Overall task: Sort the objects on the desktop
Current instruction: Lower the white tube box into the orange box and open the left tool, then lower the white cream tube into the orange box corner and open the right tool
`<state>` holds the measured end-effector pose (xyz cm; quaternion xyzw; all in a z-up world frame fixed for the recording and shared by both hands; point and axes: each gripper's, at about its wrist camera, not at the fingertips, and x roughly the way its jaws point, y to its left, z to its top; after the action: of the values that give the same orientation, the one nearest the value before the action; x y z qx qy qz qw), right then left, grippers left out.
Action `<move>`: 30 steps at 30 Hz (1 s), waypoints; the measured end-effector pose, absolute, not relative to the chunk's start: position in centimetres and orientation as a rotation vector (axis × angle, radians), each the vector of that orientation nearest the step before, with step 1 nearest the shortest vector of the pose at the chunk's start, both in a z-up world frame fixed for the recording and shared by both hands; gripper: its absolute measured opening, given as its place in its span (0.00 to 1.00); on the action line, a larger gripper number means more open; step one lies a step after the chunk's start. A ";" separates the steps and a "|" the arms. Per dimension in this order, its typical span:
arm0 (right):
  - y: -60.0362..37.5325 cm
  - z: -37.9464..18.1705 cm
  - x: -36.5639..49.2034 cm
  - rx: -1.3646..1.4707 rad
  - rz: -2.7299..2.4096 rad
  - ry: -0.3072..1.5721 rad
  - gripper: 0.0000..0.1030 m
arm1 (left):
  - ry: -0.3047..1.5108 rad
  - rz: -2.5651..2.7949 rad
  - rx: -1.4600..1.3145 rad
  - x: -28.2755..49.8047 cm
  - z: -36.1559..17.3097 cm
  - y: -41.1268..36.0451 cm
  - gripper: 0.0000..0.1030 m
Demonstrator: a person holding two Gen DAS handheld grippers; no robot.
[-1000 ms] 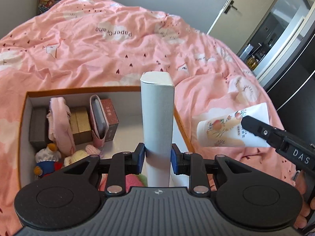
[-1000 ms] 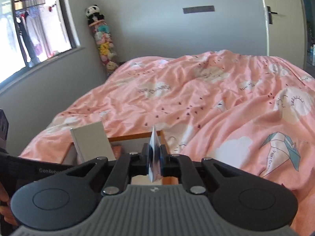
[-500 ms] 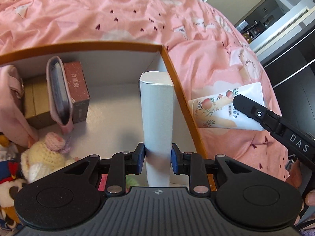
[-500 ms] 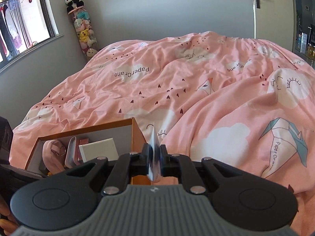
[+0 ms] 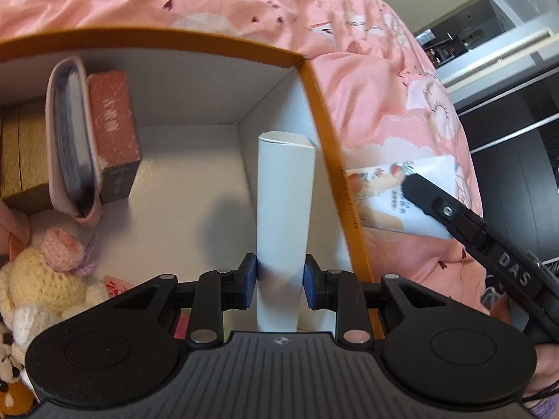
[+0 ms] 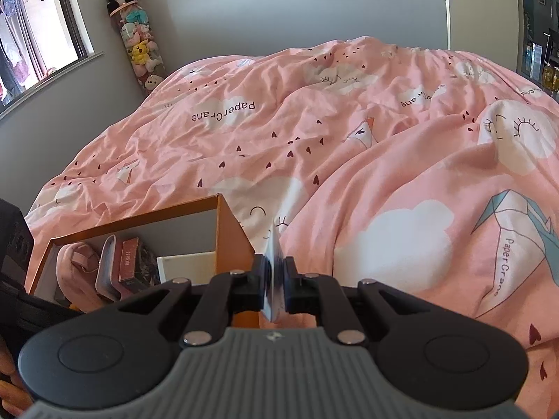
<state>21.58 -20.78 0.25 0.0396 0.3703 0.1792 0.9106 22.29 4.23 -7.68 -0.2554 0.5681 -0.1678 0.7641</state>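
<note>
Left hand-held gripper (image 5: 279, 277) clamps a white carton (image 5: 283, 209) inside the orange-rimmed box (image 5: 328, 146), frame centre. Right hand-held gripper (image 6: 276, 288) pinches a flat printed packet (image 6: 274, 262) over the bed (image 6: 384, 160).

The storage box (image 5: 316, 104) sat on the bed (image 5: 244, 3). Inside, a tall carton (image 5: 283, 209) stood against its right wall; a small box (image 5: 113, 129), a pouch (image 5: 71, 139) and plush toys (image 5: 45, 279) lay left. A packet (image 5: 384, 192) hung outside, right.
</note>
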 end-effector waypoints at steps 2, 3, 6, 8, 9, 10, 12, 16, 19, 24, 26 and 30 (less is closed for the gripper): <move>-20.7 0.2 21.6 0.081 0.371 0.765 0.10 | 1.267 -0.325 -0.603 22.7 -8.7 4.5 0.31; -20.7 0.2 21.6 0.081 0.373 0.765 0.10 | 1.273 -0.318 -0.612 22.8 -9.1 4.4 0.31; -20.6 0.1 21.6 0.076 0.376 0.768 0.10 | 1.278 -0.287 -0.586 22.8 -9.6 3.7 0.31; -20.6 0.0 21.6 0.076 0.374 0.770 0.10 | 1.281 -0.258 -0.557 22.6 -9.9 3.2 0.32; -20.6 -0.1 21.6 0.079 0.373 0.772 0.10 | 1.277 -0.250 -0.538 22.5 -9.9 2.9 0.32; -20.7 -0.1 21.6 0.081 0.371 0.774 0.10 | 1.268 -0.244 -0.526 22.3 -9.8 2.7 0.32; -20.7 -0.3 21.5 0.085 0.369 0.777 0.10 | 1.258 -0.221 -0.501 22.0 -9.5 2.3 0.32; -20.8 -0.3 21.5 0.085 0.374 0.772 0.10 | 1.227 -0.158 -0.363 21.2 -8.4 1.2 0.35; -20.9 -0.3 21.4 0.087 0.371 0.772 0.10 | 1.232 -0.111 -0.294 20.6 -8.3 0.9 0.39; -21.1 -0.4 21.2 0.093 0.375 0.771 0.10 | 1.250 -0.130 -0.342 20.5 -8.8 1.7 0.41; -21.2 -0.2 21.0 0.095 0.374 0.765 0.10 | 1.252 -0.138 -0.331 20.6 -8.7 1.6 0.41; -21.4 0.3 20.8 0.098 0.364 0.742 0.10 | 1.253 -0.178 -0.313 20.9 -8.7 1.0 0.41</move>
<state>20.84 -21.40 0.34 0.0474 0.3604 0.1768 0.9147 20.91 1.02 -8.72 -0.1458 0.5830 -0.0830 0.7950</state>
